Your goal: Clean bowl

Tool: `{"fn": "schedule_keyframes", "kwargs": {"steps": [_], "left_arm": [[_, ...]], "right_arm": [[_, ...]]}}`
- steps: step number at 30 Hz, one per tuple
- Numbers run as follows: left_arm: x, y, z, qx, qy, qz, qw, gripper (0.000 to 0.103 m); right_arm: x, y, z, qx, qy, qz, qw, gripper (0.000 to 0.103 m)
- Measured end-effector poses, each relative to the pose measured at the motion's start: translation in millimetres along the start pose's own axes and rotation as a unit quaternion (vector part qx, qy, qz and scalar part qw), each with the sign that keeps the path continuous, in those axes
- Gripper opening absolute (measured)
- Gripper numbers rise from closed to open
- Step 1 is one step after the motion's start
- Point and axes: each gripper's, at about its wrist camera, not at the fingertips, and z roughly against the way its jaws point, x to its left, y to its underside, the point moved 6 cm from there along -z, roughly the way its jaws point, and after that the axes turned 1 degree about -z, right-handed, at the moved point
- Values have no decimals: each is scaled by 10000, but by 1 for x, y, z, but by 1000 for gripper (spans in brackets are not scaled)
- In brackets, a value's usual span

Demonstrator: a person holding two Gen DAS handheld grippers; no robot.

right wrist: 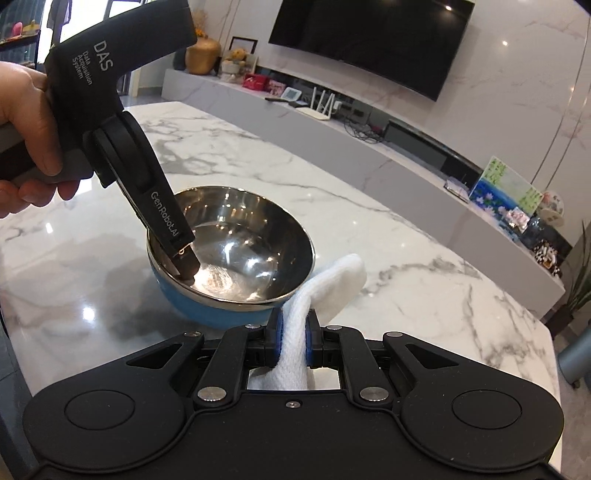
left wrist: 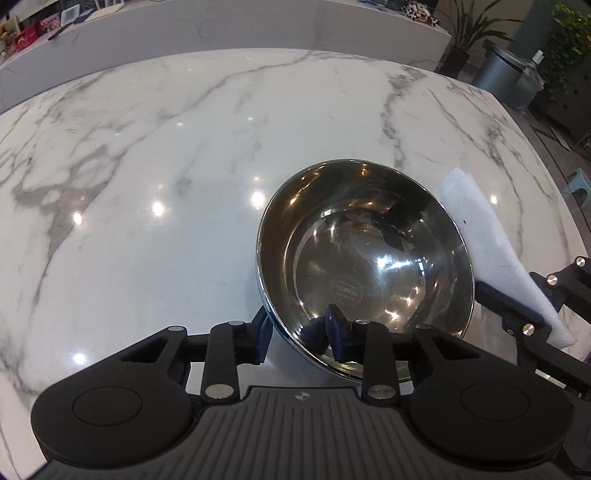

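A steel bowl (left wrist: 369,251) with a blue outside (right wrist: 240,240) stands on the white marble table (left wrist: 147,166). My left gripper (left wrist: 299,334) straddles its near rim, one blue pad against the outer wall and the other against the shiny inside, so it is shut on the rim. In the right wrist view the left gripper (right wrist: 186,271) reaches steeply down into the bowl, held by a person's hand (right wrist: 22,122). My right gripper (right wrist: 294,338) is shut on a folded white cloth (right wrist: 332,280), which hangs just right of the bowl. The cloth (left wrist: 491,236) also shows beside the bowl in the left wrist view.
The table's far edge (right wrist: 480,273) runs behind the bowl, with a long low console (right wrist: 332,122) carrying small items and a wall television (right wrist: 369,33) beyond. A grey bin (left wrist: 498,70) and potted plants (left wrist: 465,37) stand past the table's right corner.
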Motion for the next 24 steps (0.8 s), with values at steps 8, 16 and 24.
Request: {"fn": "schedule_keyframes", "kwargs": {"steps": [8,16,24], "left_arm": [[5,5,0,-2,47,163,9999,31],[12,20,1,109,285,834,9960,53],[10,18,2,91,223,721,9971,43]], "right_arm": [[17,10,-10,184,-221,-32,9996,10],[34,17,-21,318,-403,-28,9987,10],[42,16,-25,312,-495,61,9983,10]]}}
